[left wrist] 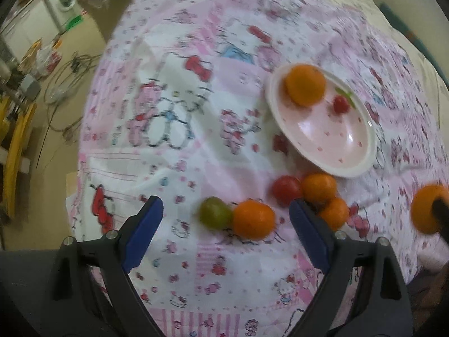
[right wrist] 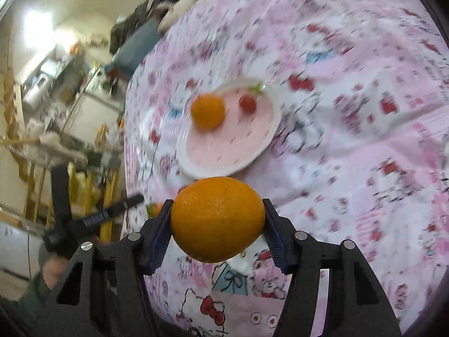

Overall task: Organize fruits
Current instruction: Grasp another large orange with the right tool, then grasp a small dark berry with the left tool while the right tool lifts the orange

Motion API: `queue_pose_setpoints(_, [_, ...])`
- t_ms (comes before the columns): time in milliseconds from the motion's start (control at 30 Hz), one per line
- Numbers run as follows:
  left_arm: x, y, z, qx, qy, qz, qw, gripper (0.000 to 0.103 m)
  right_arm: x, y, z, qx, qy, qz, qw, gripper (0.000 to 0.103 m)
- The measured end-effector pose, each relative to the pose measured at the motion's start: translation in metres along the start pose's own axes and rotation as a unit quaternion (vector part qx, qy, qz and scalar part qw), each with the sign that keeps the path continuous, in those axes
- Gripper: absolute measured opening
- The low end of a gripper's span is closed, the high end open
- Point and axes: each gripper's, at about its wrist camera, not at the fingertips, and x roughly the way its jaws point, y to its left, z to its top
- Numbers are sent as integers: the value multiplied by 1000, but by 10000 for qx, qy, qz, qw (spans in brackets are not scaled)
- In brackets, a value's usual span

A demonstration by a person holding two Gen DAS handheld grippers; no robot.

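Observation:
A pink plate (left wrist: 334, 143) lies on the Hello Kitty cloth and holds an orange (left wrist: 305, 84) and a small red cherry tomato (left wrist: 341, 104). In front of it lie a red tomato (left wrist: 286, 187), a green fruit (left wrist: 215, 213) and three oranges (left wrist: 253, 219). My left gripper (left wrist: 226, 213) is open above the green fruit and the nearest orange. My right gripper (right wrist: 217, 219) is shut on an orange (right wrist: 218, 219), held above the cloth short of the plate (right wrist: 224, 146). That held orange also shows at the right edge of the left wrist view (left wrist: 428, 209).
The patterned cloth (left wrist: 174, 112) covers the whole surface and drops off at its left edge. Beyond are a floor with cables (left wrist: 64, 84), yellow furniture (left wrist: 16, 151) and a washing machine (left wrist: 66, 0). The left gripper's frame (right wrist: 92, 219) shows left in the right wrist view.

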Motion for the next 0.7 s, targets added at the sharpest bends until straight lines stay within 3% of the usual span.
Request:
queue_pose_setpoints(100, [3,-23,-7,371,167,-212,9989,87,-15,-11,6,193,-249,-37,9995,62])
queue_pose_setpoints(333, [14,-94,-45,1410,608,-497,9869,57,-21,-31,13,549,-328,-117,9979,62])
queue_pose_setpoints(500, [34,-103,-54,1347,679,-316,9880,49,-26,-36,15,652,-376,-36,9972,62])
queue_pose_setpoints(633, [50,-101,-54,1374,572,-145,9888,32,-33,-41,17,733,-466,13,9962,62])
queue_pose_setpoints(700, [56,-101,-52,1391,562,-138,9886,30,-35,-42,18,765,-497,28,9958,62])
